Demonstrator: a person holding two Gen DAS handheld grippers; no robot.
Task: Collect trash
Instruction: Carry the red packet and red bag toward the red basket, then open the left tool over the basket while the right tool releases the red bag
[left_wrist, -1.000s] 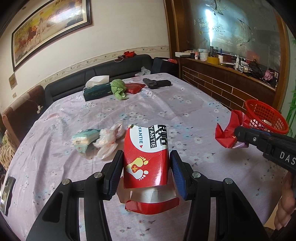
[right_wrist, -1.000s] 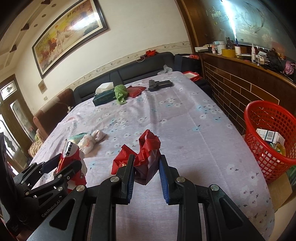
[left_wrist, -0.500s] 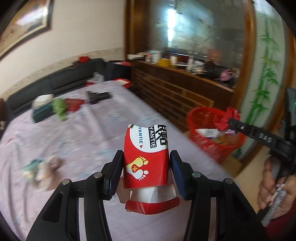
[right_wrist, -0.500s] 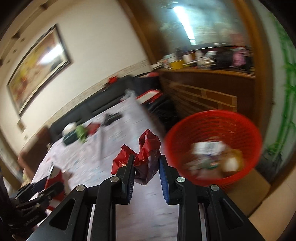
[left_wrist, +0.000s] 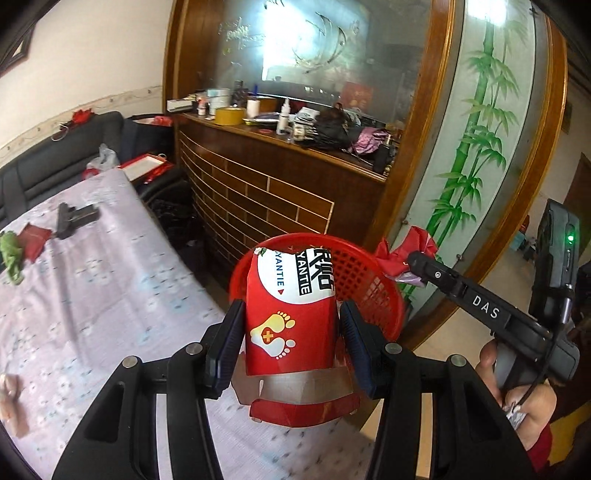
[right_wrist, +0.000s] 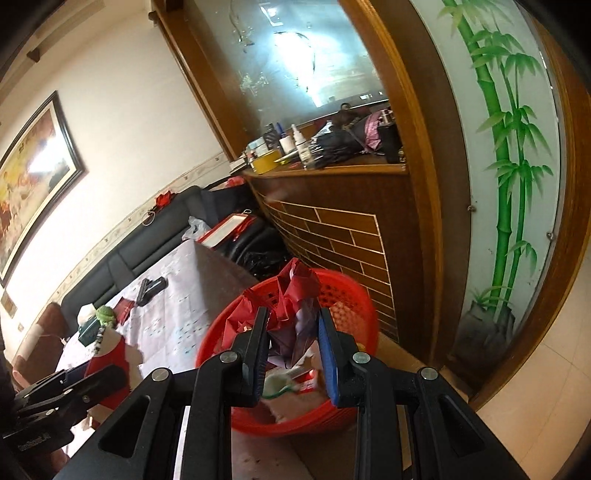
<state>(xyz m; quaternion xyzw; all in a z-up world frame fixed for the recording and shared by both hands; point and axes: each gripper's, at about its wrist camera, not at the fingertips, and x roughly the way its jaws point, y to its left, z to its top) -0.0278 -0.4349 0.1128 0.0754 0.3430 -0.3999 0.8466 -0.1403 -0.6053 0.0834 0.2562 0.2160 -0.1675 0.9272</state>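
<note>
My left gripper (left_wrist: 291, 332) is shut on a red and white carton (left_wrist: 291, 317) with a footprint logo, held upright over the table's edge in front of the red mesh basket (left_wrist: 365, 291). My right gripper (right_wrist: 293, 332) is shut on a crumpled red wrapper (right_wrist: 295, 291) and hangs right above the red basket (right_wrist: 221, 336), which holds several scraps of trash. In the left wrist view the right gripper (left_wrist: 415, 260) reaches over the basket's far rim with the wrapper (left_wrist: 402, 251). The left gripper (right_wrist: 74, 384) and its carton (right_wrist: 110, 362) show at the lower left of the right wrist view.
The table with a lilac floral cloth (left_wrist: 92, 295) carries a black object (left_wrist: 75, 218), a red packet (left_wrist: 33, 238) and a green crumpled item (left_wrist: 9, 251). A cluttered wooden counter (left_wrist: 277, 192) stands behind the basket. A hand (left_wrist: 491, 362) grips the right tool.
Both grippers swung right from over the table toward the red basket, each keeping its load. The wrapper now hangs over the basket and the carton is just in front of it.
</note>
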